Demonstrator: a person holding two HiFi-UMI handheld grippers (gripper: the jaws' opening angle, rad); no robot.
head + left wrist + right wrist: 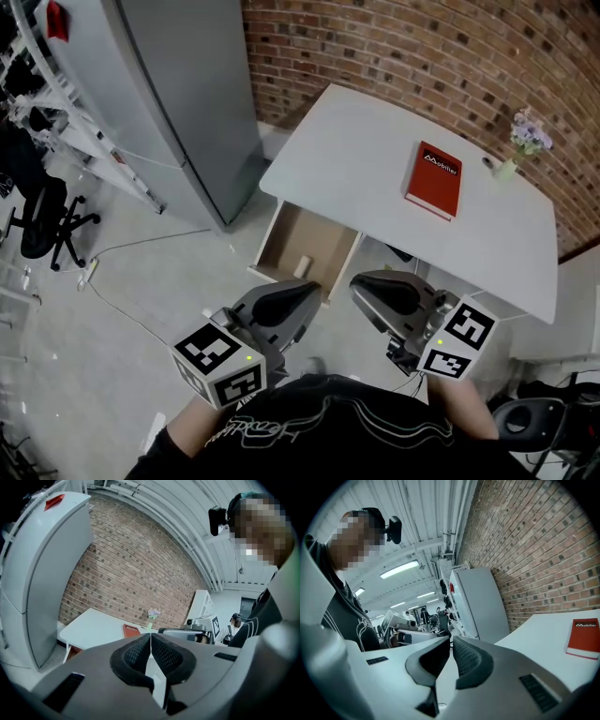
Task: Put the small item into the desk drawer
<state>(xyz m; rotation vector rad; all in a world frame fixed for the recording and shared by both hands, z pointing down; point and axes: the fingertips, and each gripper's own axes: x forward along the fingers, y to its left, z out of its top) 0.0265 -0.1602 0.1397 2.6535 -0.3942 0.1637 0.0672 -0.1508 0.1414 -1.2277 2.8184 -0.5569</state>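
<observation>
Your left gripper and right gripper: fingers pressed together, nothing held, both near your body. Small item lay inside open drawer, near its front. Risk: hard shove to close might have toppled item; shut fingers might have slipped off drawer front.

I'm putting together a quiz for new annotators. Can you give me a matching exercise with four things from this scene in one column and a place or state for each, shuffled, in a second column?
Things:
1. red book
2. flowers
3. small pale item
4. drawer

Places or states:
A. pulled open below the desk top
B. lying flat on the desk top
C. inside the drawer
D. near the desk's edge by the brick wall

Pairs: 1-B; 2-D; 3-C; 4-A
</observation>
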